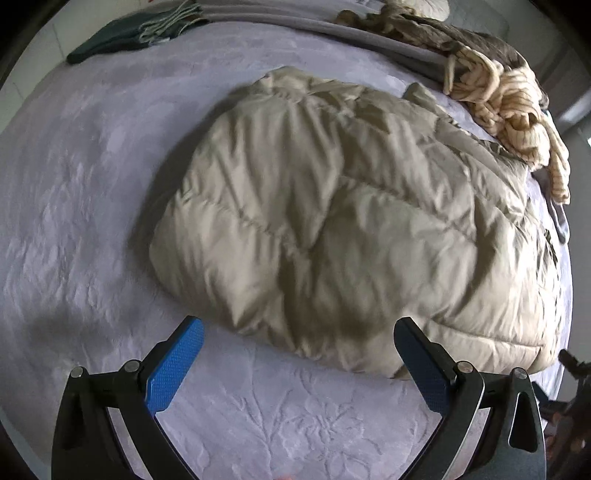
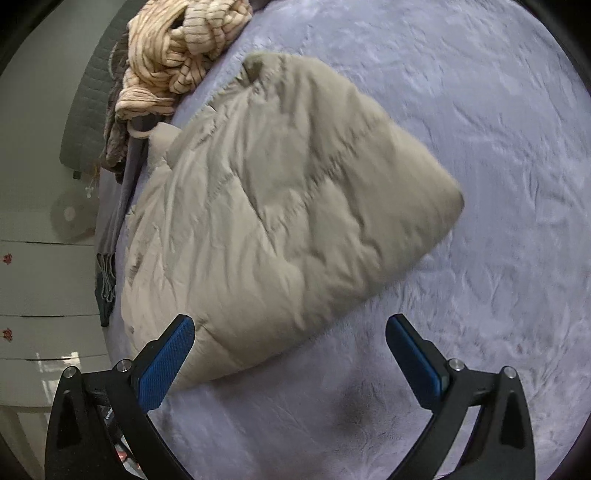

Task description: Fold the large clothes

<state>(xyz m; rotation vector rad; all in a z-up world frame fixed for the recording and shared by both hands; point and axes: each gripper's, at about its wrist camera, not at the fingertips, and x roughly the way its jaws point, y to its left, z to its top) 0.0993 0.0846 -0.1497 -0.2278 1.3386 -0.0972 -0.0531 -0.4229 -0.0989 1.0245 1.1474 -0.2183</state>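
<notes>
Above the beige puffer jacket (image 1: 343, 221), folded on the lavender bedspread (image 1: 81, 206), both grippers (image 1: 299, 354) (image 2: 290, 349) are held apart, empty; a hem grasp is judged next.

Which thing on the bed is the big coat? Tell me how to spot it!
Look at the wide lilac bedspread with the flower pattern pressed into it. Lying in its middle is the puffy coat, folded into a fat bundle. It is plain beige and quilted, unlike the crumpled cream striped top heaped beside it and the dark green scarf with fringes at the bed's edge.
</notes>
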